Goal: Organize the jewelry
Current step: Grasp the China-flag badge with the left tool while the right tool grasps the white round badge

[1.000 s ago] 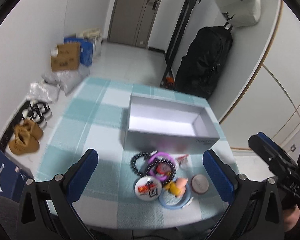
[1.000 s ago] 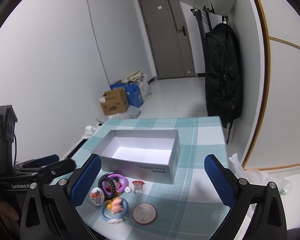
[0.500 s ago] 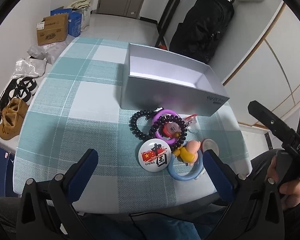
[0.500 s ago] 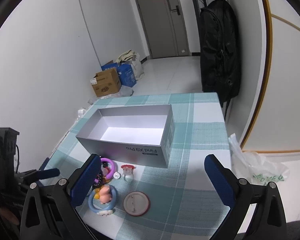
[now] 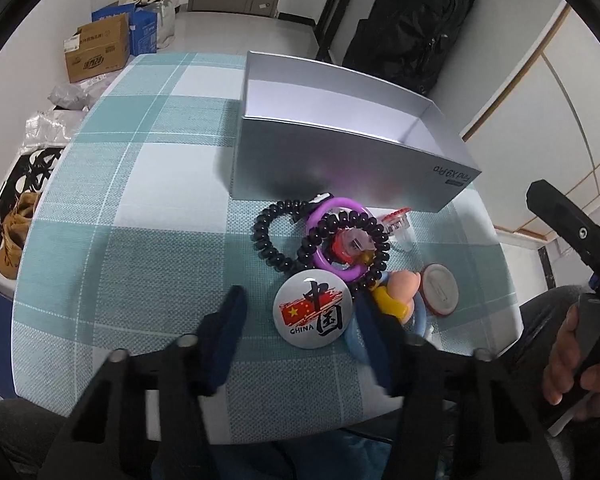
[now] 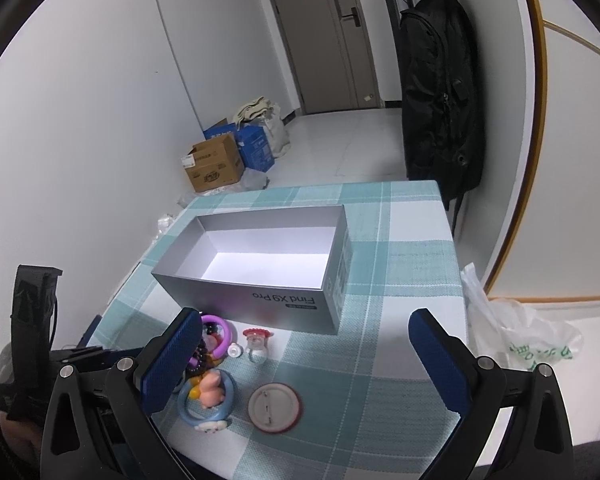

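Note:
An open silver box (image 5: pixel 352 136) stands on the checked tablecloth; it also shows in the right wrist view (image 6: pixel 260 268). In front of it lies a pile: a black coil bracelet (image 5: pixel 270 236), a purple ring (image 5: pixel 340 240), black beads (image 5: pixel 376 248), a round China badge (image 5: pixel 314 312), a blue ring with a pink figure (image 6: pixel 208 396) and a face-down badge (image 6: pixel 274 408). My left gripper (image 5: pixel 300 320) is narrowed, its fingers on either side of the China badge. My right gripper (image 6: pixel 306 356) is wide open and empty, above the table's near edge.
A small red-capped clear piece (image 6: pixel 256 340) lies beside the pile. A black backpack (image 6: pixel 440 100) hangs at the far right. Cardboard boxes (image 6: pixel 216 164) and shoes (image 5: pixel 16 220) sit on the floor to the left. A plastic bag (image 6: pixel 520 336) lies right of the table.
My left gripper has dropped down over the pile and its fingers have closed in around the China badge. My right gripper has tilted down a little and stays open.

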The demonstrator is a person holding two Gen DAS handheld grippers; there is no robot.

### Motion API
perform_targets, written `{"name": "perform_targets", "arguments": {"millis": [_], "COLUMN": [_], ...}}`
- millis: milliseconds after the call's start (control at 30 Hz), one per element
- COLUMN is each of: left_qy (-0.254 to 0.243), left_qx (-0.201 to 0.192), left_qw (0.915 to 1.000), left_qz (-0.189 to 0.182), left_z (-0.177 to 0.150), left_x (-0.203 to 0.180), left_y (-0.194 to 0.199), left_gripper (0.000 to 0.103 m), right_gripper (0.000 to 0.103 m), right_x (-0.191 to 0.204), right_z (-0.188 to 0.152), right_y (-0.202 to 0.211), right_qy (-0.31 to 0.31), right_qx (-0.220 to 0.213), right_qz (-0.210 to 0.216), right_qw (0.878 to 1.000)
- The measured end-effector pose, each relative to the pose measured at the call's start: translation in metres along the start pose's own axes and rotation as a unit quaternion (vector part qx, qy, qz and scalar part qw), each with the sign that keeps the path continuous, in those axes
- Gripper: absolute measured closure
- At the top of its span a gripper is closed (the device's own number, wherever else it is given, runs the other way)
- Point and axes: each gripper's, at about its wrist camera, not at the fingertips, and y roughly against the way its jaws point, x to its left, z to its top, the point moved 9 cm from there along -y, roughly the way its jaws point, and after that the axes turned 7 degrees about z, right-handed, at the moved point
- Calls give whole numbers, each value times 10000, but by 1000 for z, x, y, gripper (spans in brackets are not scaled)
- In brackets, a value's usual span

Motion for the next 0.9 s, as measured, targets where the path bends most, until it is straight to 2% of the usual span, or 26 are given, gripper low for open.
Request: {"name": "perform_targets", "arguments": {"millis": [67, 167, 267, 400, 700, 900], "left_qy": [-43, -33, -30, -190, -380, -456], "left_qx": [-27, -11, -49, -174, -174, -138], "left_qw": [10000, 10000, 10000, 9997, 9990, 9986], "left_qz": [29, -7, -34, 1, -172, -233], "left_z": [1, 2, 2, 3, 1, 0], "left_x": [2, 4, 3, -3, -15, -18], "left_y": [-1, -2, -1, 4, 9, 11], "left_gripper": [62, 78, 80, 90, 100, 100], "right_gripper": [0, 0, 0, 0, 0, 0], "right_x": [-1, -2, -1, 1, -1, -2], "right_z": [0, 0, 0, -1, -1, -4], "right_y": [0, -1, -1, -1, 0, -2], "right_qy": [-16, -79, -90, -45, -124, -191], "right_qx": [4, 10, -3, 4, 6, 117], "right_qz": [-7, 19, 43, 47, 66, 163], "right_qw": [10000, 10000, 10000, 10000, 9999, 9996]}}
